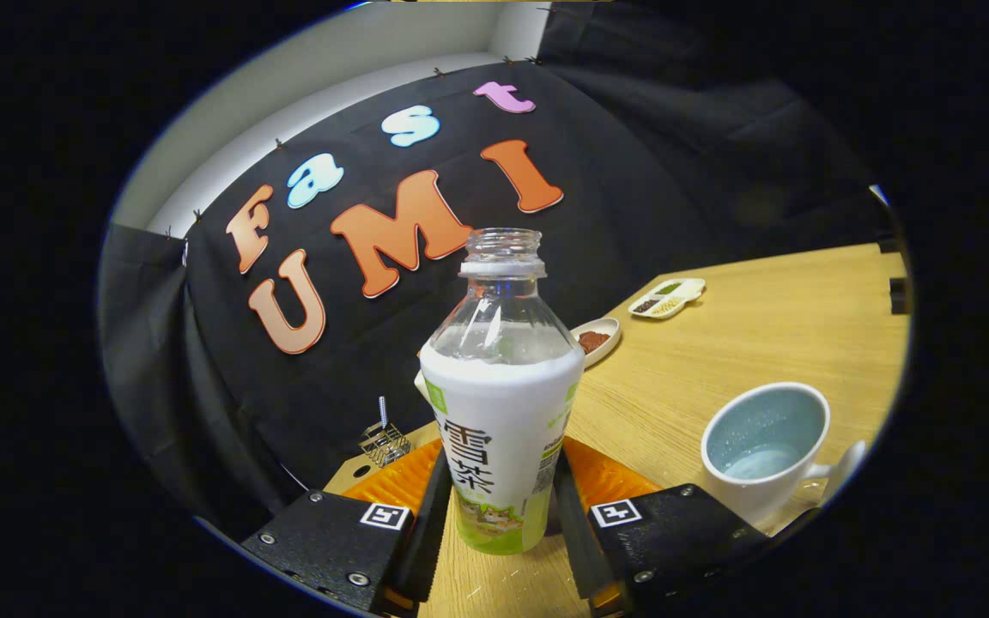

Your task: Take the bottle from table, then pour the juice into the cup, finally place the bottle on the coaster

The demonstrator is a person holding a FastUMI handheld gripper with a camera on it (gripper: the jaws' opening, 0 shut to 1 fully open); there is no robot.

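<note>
An uncapped clear bottle (pixel 501 412) with a white and green label stands between my fingers, and both press on its lower sides. My gripper (pixel 501 468) is shut on it. The bottle looks mostly empty above the label. An orange ribbed coaster (pixel 610 479) lies on the table just behind the bottle, showing on both sides of it. A white cup (pixel 765 446) with a pale blue inside stands to the right of the fingers, its handle pointing right; a little pale liquid sits in its bottom. The whole scene looks tilted.
The wooden table (pixel 761 343) stretches away to the right. Beyond the bottle lie a small dish (pixel 597 339) with brown contents and a divided white tray (pixel 668 299). A small wire rack (pixel 385 444) stands by the table's left edge, against the black cloth wall.
</note>
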